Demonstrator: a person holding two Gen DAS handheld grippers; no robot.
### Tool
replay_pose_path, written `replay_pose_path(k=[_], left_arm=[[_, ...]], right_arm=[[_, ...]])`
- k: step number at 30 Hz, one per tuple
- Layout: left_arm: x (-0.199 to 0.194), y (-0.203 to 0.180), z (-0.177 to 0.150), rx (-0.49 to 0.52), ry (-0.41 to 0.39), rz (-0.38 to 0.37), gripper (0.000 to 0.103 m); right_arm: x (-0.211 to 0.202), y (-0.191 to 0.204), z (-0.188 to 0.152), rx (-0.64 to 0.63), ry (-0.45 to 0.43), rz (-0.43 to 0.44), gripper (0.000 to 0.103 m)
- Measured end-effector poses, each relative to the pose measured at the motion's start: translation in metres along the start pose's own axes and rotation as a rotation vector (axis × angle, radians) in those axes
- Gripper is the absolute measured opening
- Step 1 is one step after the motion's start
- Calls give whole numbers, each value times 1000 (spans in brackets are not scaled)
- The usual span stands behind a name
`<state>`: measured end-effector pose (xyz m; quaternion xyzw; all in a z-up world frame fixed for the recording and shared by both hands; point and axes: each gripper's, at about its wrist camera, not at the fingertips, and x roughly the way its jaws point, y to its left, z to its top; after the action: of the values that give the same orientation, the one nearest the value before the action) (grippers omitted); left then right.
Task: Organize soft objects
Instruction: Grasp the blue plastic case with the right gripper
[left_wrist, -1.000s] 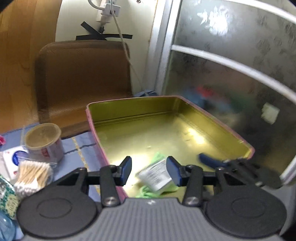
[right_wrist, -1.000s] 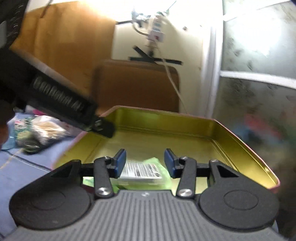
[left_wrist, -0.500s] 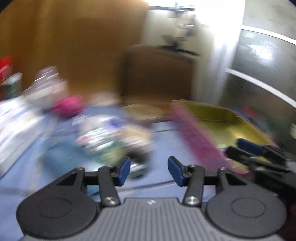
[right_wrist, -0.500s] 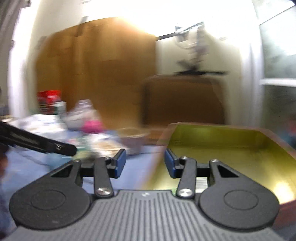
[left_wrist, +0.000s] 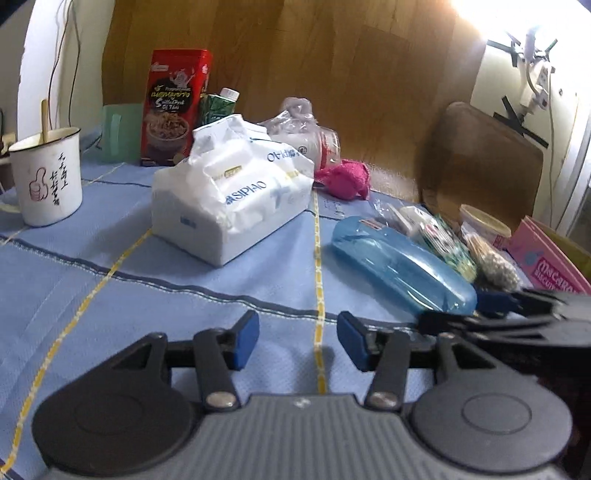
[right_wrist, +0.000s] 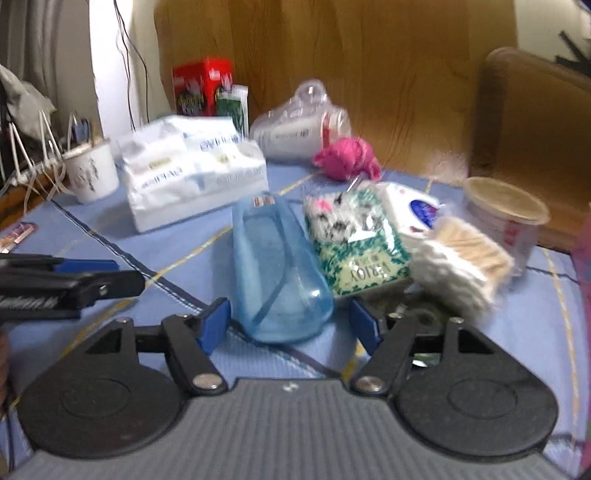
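The right gripper is opening around the near end of the blue case; the left gripper, opening too, holds nothing. Tissue pack, pink cloth and green packet still lie mid-counter: most sorting remains.

The white tissue pack reads "SIPIAO", and right of it the pink tin reads "McCaro… Biscuit".

Blue cloth, yellow lines; pink yarn; translucent blue case; red box.
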<state>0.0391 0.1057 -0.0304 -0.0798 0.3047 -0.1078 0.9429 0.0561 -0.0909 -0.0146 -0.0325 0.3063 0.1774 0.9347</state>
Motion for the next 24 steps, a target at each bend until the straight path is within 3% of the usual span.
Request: replay_pose_path(k=[1,2,5,8,10,12,16,19,21,24], left_arm=[[1,-1,1,2,1,-5,53],[1,0,2,0,2,-11,53],[1,4,-1,-20,1,-30,54],[-2,8,-1,-38,10,-74,70],[-2,6,0,-35,26,-95,89],[-2,0,1,-25,45,-104,94],[1,-17,7,-2,80,-199,94],[5,-35,9,25,94,-241,94],[8,-47,8,42,109,-250,92],[9,-60,5,47,144,-275,91]], right_arm=[[0,1,0,-4,-8,4,72],[0,-1,1,-9,-7,15,57],[-8,1,-5,-27,-7,40,56],[-33,5,-21,-78,-13,86,56],[-52,6,-35,-101,-4,134,56],[-74,4,-52,-125,-3,194,55],[-112,-11,-80,-173,-23,234,56],[-124,-26,-87,-128,-43,121,64],[-125,-32,-89,-96,-55,62,64],[-127,-41,-92,-43,-68,63,64]])
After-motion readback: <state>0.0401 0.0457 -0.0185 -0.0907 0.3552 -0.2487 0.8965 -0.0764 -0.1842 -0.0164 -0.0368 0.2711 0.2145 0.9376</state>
